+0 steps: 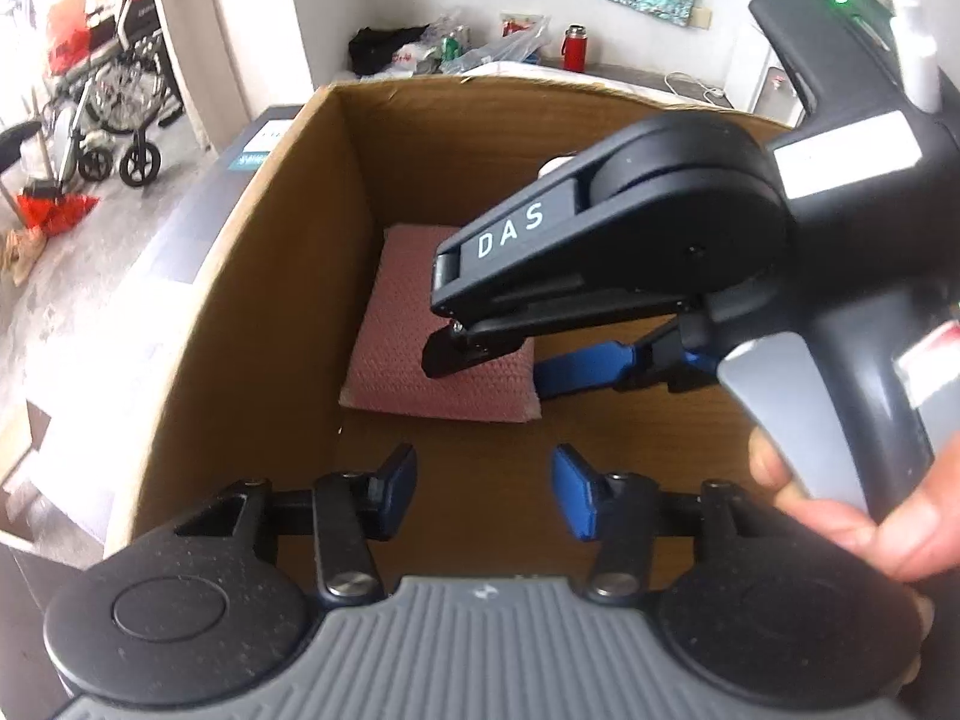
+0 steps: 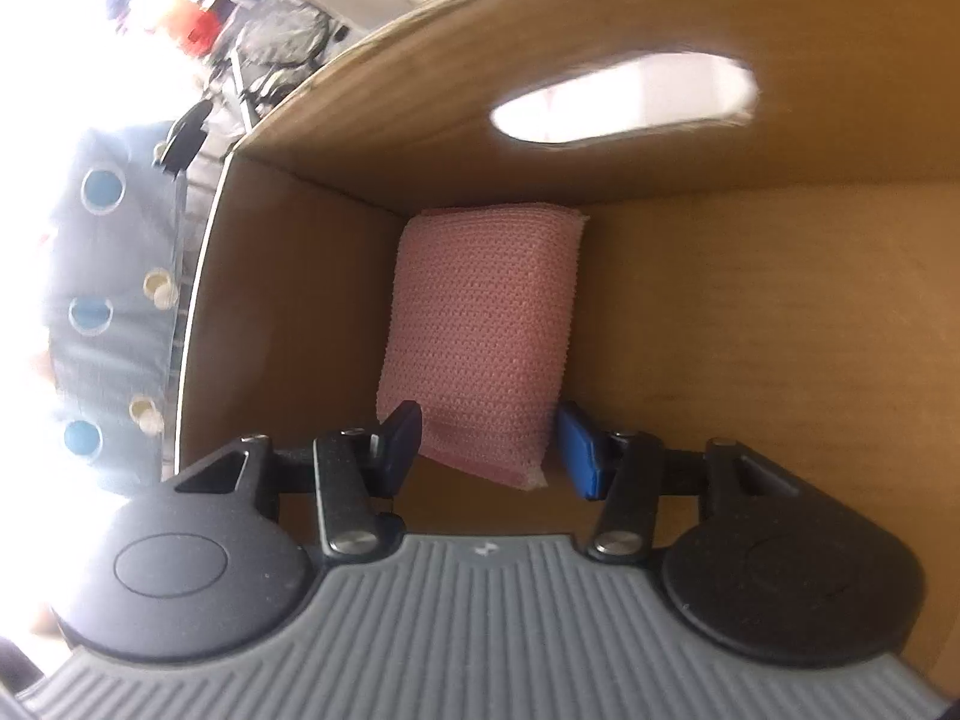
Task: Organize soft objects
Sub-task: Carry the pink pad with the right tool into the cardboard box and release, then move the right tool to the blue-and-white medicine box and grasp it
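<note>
Cardboard box (image 1: 252, 276), open top, fills both views; oval handle cut-out (image 2: 624, 99) in the wall at 12 o'clock of the right wrist view

Pink knitted sponge pad (image 2: 480, 330) lies flat on the box floor, pushed into a corner; in the left wrist view it sits just past centre (image 1: 390, 360)

Right gripper (image 2: 489, 450) is down inside the box, fingers spread either side of the pad's near end. Left pad overlaps the pad's edge, right pad just beside it; the wide gap reads as open, but real contact is hard to tell through the fisheye

Left gripper (image 1: 485, 489) hovers over the box at 6 o'clock of its view, fingers apart, nothing between them

Step in hand, as I judge it: placing or releasing the pad. To do it well, keep the fingers wide, lift straight up so neither pad snags the knit, and leave the pad flat in the corner

Obstacles: box walls are close on two sides; the two grippers crowd the same opening

Beyond the box: wheelchair (image 1: 120, 102) at 10 o'clock, red bottle (image 1: 574, 48) at 12 o'clock
</note>
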A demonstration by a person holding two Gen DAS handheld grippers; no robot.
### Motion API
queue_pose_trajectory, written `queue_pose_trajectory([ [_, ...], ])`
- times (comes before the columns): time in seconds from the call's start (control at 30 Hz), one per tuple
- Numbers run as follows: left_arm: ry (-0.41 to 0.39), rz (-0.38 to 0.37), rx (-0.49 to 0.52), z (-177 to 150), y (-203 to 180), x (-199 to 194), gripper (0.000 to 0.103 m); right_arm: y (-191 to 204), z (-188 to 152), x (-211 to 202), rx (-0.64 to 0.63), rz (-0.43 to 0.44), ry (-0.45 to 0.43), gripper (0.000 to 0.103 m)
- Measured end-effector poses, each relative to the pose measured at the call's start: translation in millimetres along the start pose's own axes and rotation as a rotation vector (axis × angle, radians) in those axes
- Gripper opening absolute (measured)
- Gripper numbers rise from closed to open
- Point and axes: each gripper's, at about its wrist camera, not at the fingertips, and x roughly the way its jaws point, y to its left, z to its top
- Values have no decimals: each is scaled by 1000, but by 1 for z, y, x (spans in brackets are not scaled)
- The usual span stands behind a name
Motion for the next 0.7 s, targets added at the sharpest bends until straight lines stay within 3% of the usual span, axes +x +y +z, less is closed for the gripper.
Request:
queue_pose_trajectory([
  [0.27,-16,-27,-47,-5,11,-9,52,2,10,-9,-31,-11,-63,51],
  [0.47,-18,-28,-57,-4,14,-9,53,-2,15,-6,-62,44,-83,51],
  [0.7,-70,-63,-45,-9,4,-26,63,-5,11,-41,-66,61,-127,52],
])
